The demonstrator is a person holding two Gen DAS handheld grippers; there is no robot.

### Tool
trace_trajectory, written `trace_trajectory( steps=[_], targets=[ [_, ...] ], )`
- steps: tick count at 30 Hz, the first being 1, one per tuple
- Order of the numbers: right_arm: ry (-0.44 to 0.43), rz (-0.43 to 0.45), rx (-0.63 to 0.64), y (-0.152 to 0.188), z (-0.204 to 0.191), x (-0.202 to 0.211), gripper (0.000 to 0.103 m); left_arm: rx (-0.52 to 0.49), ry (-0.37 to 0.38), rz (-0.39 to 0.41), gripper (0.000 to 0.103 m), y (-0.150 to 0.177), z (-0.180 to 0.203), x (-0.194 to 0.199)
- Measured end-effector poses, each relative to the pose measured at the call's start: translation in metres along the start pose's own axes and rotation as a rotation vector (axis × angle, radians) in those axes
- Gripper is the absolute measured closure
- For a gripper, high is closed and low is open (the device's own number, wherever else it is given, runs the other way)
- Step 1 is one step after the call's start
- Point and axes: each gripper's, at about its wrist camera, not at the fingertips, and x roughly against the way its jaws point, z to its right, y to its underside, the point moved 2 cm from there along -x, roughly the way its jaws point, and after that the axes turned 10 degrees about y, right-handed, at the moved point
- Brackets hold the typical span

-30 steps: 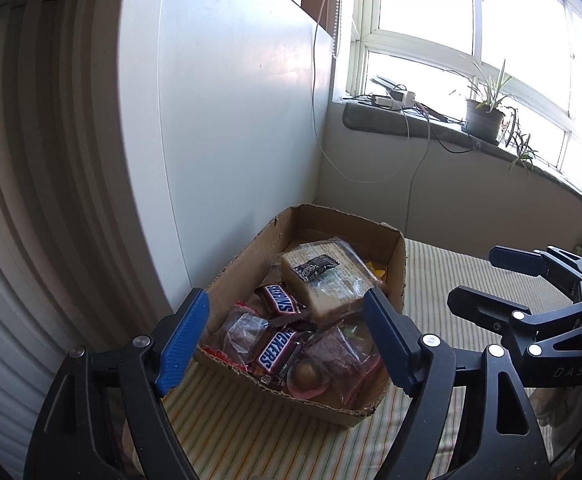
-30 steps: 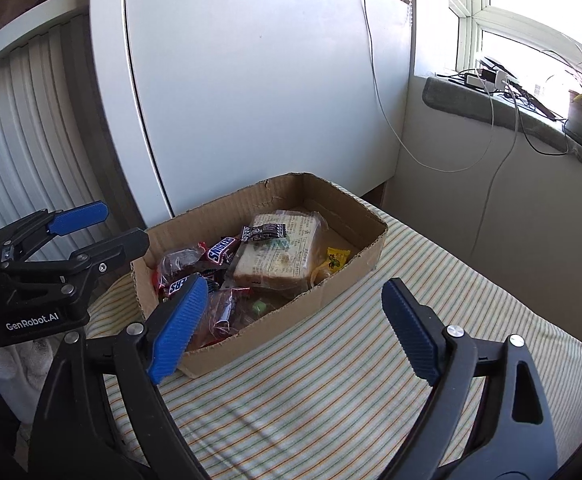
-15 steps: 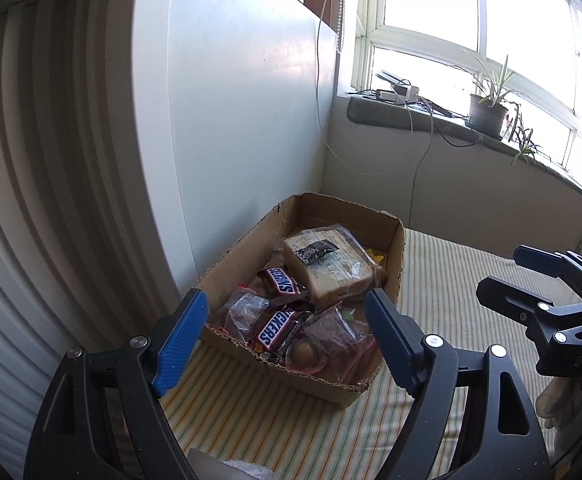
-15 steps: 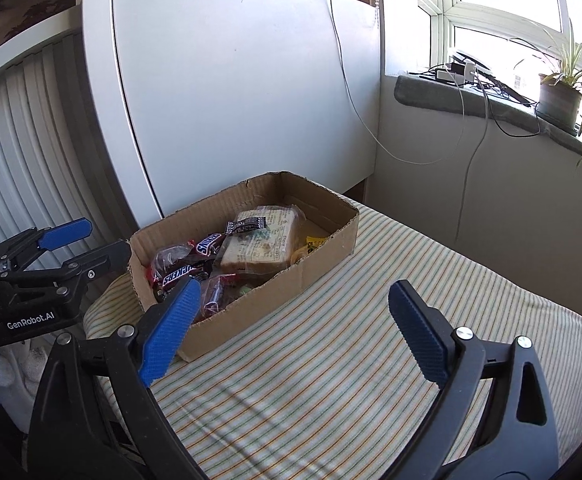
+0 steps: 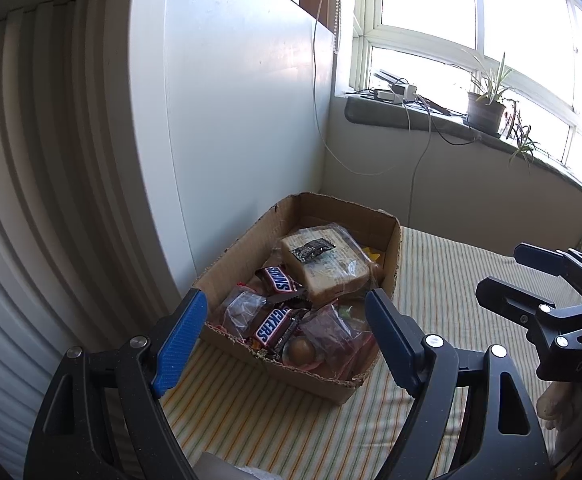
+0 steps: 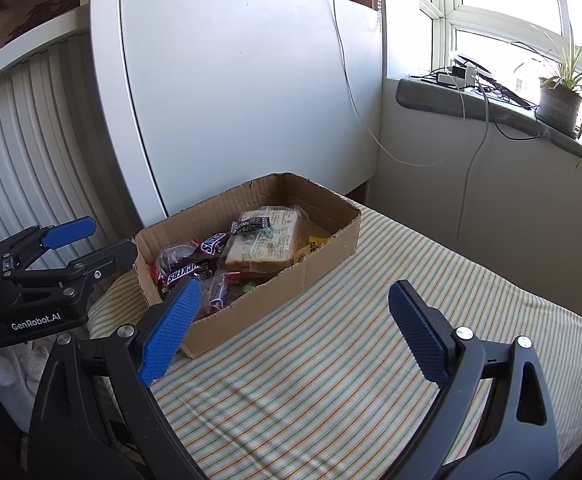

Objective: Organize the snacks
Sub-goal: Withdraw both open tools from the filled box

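Note:
A low cardboard box (image 5: 391, 252) (image 6: 291, 280) sits on a striped cloth (image 6: 351, 360). Inside lie a wrapped sandwich (image 5: 325, 264) (image 6: 267, 240), two Snickers bars (image 5: 273, 322) (image 5: 279, 278) (image 6: 183, 272) and several small clear-wrapped sweets (image 5: 247, 306). My left gripper (image 5: 285, 326) stands open just short of the box's near end, nothing between its blue pads. My right gripper (image 6: 291, 304) is open too, held back over the cloth beside the box's long side, and is empty. Each gripper shows in the other's view: the right gripper's fingers (image 5: 531, 280), the left gripper's fingers (image 6: 71, 240).
A white cabinet door (image 6: 243, 100) stands close behind the box. A ribbed white panel (image 5: 31, 200) is at left. The window sill (image 6: 471, 100) holds a power strip, cables and a potted plant (image 6: 559, 100). A white cable (image 6: 371, 132) hangs down the wall.
Both grippers have drawn back a little from the box, which looks smaller and farther in both views. The right gripper's jaws stand slightly wider than a second ago. Nothing in the box has moved.

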Motion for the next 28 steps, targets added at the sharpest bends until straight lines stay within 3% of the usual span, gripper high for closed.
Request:
trace_trajectory(
  steps=[28],
  targets=[
    [0.01,-0.004,-0.004,0.009,0.014,0.003,0.006,-0.038,-0.005,0.011,0.022,0.002,0.011,0.002]
  ],
)
